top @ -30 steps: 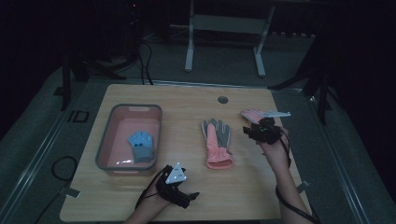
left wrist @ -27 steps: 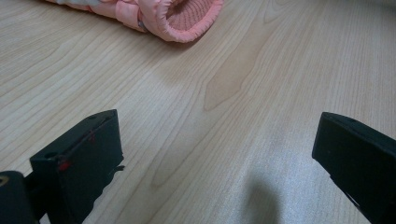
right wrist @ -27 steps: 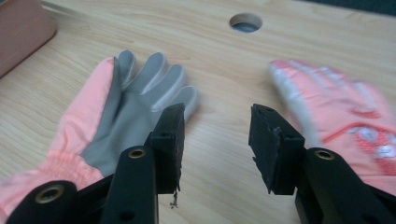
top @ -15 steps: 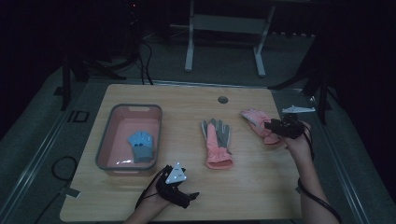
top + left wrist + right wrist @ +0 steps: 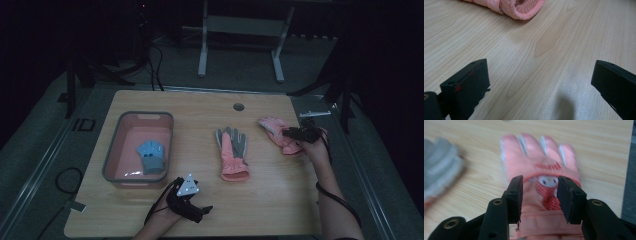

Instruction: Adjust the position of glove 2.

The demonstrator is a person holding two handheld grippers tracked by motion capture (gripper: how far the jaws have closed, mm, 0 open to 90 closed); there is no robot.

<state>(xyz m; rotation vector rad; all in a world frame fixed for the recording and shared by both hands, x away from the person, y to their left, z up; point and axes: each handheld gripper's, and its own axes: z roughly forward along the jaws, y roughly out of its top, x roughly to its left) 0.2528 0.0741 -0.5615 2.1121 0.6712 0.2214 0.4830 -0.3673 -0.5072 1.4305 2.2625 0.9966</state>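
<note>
The wooden tabletop (image 5: 280, 200) carries three gloves and one bin. A pink bin (image 5: 125, 176) with a grey rim sits at the left and contains a blue glove (image 5: 151, 155). A pink-and-grey glove (image 5: 232, 152) lies flat near the centre, fingers pointing away from the person. A second pink glove (image 5: 275, 131) lies near the right edge of the tabletop.

The right hand-held gripper (image 5: 296, 133) is positioned over this pink glove (image 5: 541, 167). In the right gripper view its jaws stand partly apart, one on each side of a printed patch on the back of the glove; whether they touch the fabric cannot be determined.

The left hand-held gripper (image 5: 192, 207) rests near the front edge of the tabletop. Its jaws are spread wide with bare wood between them, and the cuff of the pink-and-grey glove (image 5: 524, 8) lies well ahead.
</note>
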